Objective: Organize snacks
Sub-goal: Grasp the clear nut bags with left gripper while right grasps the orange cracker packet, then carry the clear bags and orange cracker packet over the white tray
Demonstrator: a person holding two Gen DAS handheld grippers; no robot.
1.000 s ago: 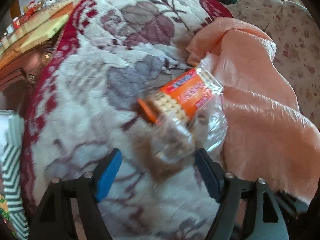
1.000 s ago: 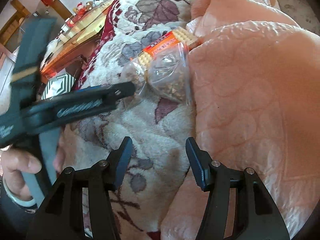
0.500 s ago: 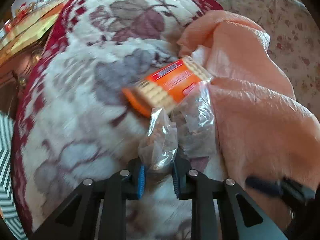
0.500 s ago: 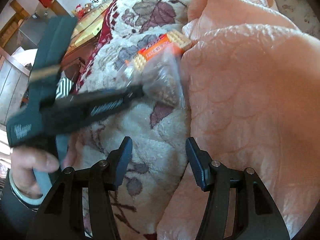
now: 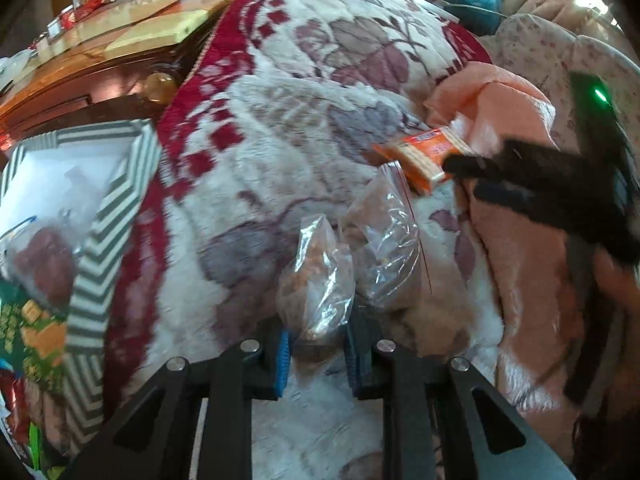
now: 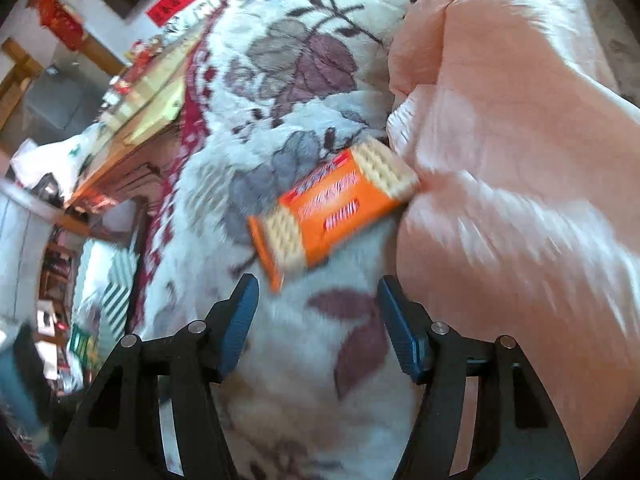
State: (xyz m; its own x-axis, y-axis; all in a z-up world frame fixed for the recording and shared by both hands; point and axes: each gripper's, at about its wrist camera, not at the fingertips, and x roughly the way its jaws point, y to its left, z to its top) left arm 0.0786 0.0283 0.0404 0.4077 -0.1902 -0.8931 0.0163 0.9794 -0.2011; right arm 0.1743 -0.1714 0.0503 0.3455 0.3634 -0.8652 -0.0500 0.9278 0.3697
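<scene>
**Inspector:** While both views are blurred, the largest surface is plain: a floral blanket, white with mauve leaves and a dark red border, covers most of each picture. Against its right side lies a bunched peach blanket.

**Clerk:** And beyond the red border?

**Inspector:** A wooden cabinet stands behind, and a striped box, grey and white chevrons, sits at the left edge of the left wrist view. A bag with dark red contents lies inside it; I cannot tell what they are.

**Clerk:** The snacks?

**Inspector:** Three on the blanket side. An orange cracker packet lies on the floral blanket, its far end touching the peach fold. A larger clear bag of brownish contents lies just beside it. A smaller clear bag stands up against the larger one.

**Clerk:** State of the grippers?

**Inspector:** The left gripper is clamped on the lower end of the smaller clear bag, blue pads pressing the plastic from both sides, with only the bag's thickness between them. The right gripper stands wide, having just been opening, and nothing lies between its fingers; it grips nothing. The cracker packet's near corner sits just ahead of its tips, not touching them.
</scene>
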